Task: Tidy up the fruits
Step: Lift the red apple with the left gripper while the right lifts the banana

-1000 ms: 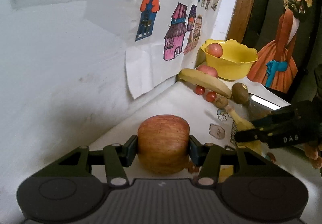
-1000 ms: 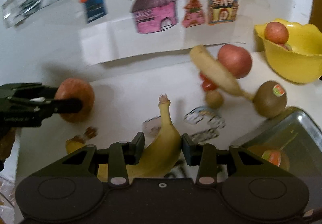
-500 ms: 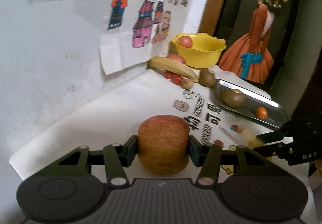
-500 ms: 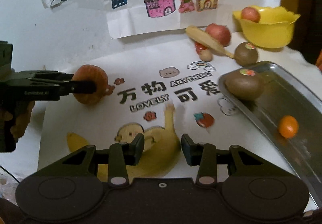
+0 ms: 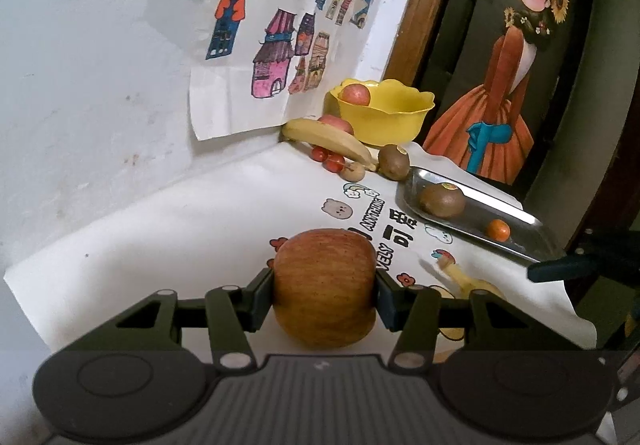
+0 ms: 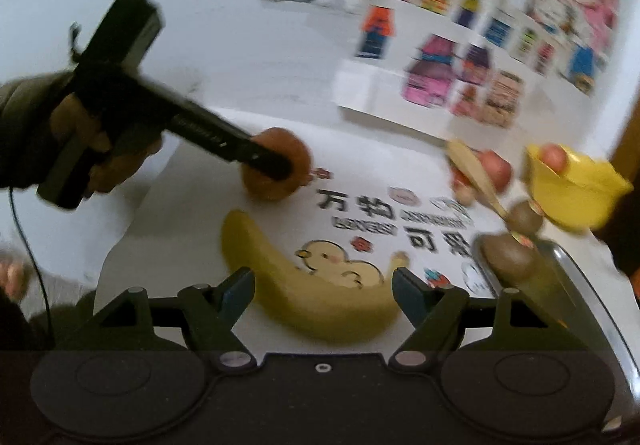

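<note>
My left gripper (image 5: 325,295) is shut on a reddish apple (image 5: 325,291), held just above the near end of the printed white mat (image 5: 200,229). In the right wrist view the same apple (image 6: 294,149) shows at mid-left in that gripper, which a person's hand (image 6: 92,141) holds. My right gripper (image 6: 324,295) is wide open. A yellow banana (image 6: 280,265) lies flat on the mat between and ahead of its fingers, touching neither. A yellow bowl (image 5: 386,113) at the back holds a small apple (image 5: 356,94).
A steel tray (image 5: 520,217) on the right holds a kiwi (image 5: 442,200) and a small orange (image 5: 497,230). By the bowl lie another banana (image 5: 328,137), a red apple (image 5: 336,121), cherry tomatoes (image 5: 330,159) and a kiwi (image 5: 394,167). Walls stand close behind.
My right gripper has opened and let go of the banana, which now lies on the mat; it has also drawn back. My left gripper has pulled back with the apple still in it.
</note>
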`<action>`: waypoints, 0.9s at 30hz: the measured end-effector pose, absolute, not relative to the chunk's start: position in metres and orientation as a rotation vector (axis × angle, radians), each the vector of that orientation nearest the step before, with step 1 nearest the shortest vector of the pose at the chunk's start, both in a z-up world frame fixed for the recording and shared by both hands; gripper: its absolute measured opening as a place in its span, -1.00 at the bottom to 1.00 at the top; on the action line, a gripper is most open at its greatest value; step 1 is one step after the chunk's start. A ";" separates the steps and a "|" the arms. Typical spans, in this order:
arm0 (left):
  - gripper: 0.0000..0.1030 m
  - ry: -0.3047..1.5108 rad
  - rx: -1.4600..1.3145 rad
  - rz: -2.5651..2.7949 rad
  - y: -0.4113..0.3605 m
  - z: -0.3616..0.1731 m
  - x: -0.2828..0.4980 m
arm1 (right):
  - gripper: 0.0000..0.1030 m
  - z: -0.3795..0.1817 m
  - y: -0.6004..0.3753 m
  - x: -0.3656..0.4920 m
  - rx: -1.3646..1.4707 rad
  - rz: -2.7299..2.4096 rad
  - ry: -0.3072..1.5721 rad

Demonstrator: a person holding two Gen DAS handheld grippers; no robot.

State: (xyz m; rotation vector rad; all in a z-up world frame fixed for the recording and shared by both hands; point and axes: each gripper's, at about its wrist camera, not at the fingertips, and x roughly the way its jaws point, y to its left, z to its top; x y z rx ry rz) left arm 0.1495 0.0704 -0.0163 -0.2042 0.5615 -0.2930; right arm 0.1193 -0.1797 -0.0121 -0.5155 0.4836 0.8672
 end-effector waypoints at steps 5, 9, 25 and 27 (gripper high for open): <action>0.11 0.551 -0.199 -0.263 0.075 -0.014 0.143 | 0.55 -0.025 -0.171 0.140 -0.563 0.984 0.508; 0.11 0.546 -0.196 -0.241 0.077 -0.013 0.139 | 0.54 -0.034 -0.162 0.148 -0.575 1.036 0.523; 0.10 0.469 -0.116 -0.240 0.061 -0.009 0.136 | 0.24 -0.037 -0.176 0.139 -0.485 0.879 0.581; 0.11 0.457 -0.099 -0.239 0.058 -0.010 0.136 | 0.20 -0.033 -0.178 0.138 -0.424 0.796 0.648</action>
